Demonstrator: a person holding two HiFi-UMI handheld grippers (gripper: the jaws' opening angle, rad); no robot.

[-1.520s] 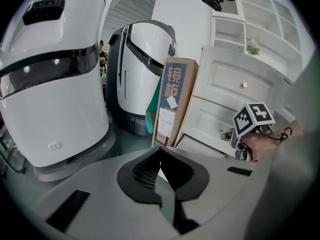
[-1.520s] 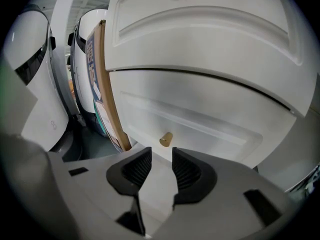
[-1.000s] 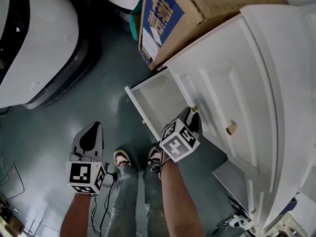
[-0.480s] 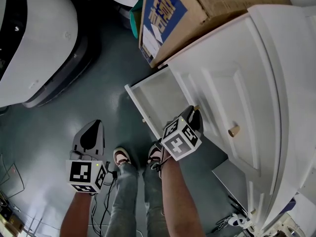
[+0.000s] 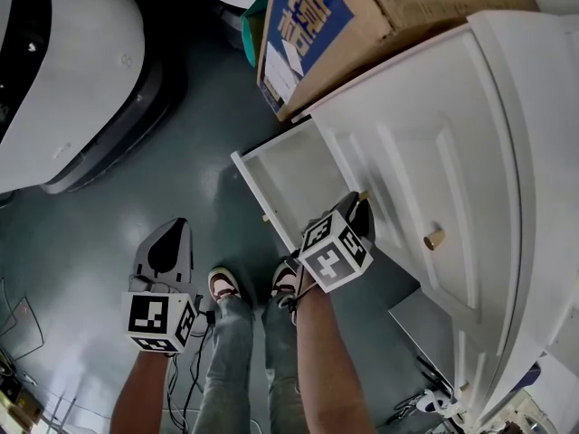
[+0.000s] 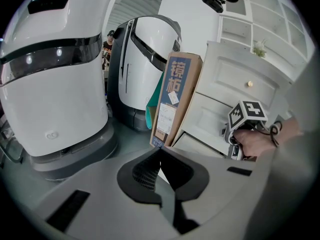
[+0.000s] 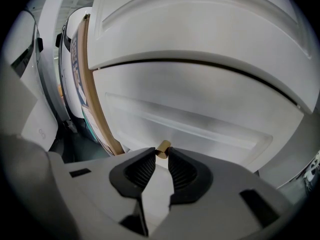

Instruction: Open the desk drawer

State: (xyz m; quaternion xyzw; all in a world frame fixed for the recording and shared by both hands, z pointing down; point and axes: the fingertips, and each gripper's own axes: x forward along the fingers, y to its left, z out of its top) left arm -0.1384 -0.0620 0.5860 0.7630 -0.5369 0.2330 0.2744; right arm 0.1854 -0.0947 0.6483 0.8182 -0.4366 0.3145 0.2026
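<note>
the step in hand is the grasp: the right gripper (image 7: 161, 154) is set on the small brass knob (image 7: 162, 147) of a white panelled drawer front (image 7: 200, 119) low on the white wooden counter (image 5: 507, 152). that front looks flush with the counter's face, so the pull itself seems not yet begun. its dark ribbed fingers (image 7: 142, 170) have just been closing and now stand a narrow gap apart, the knob caught between their very tips with a pad against each side. in the head view the same gripper (image 5: 355, 211) reaches down to this knob, and just below it a shallow white drawer box (image 5: 285, 174) already stands pulled out over the grey floor. the next move likely calls for a firm pinch and a straight draw back toward the person, in line with the drawer's run; since only the tips hold the round knob, any sideways tug could let it slip free. the left gripper (image 6: 160, 151) hangs well apart over the floor, its fingers pressed together on nothing, taking no part.
</note>
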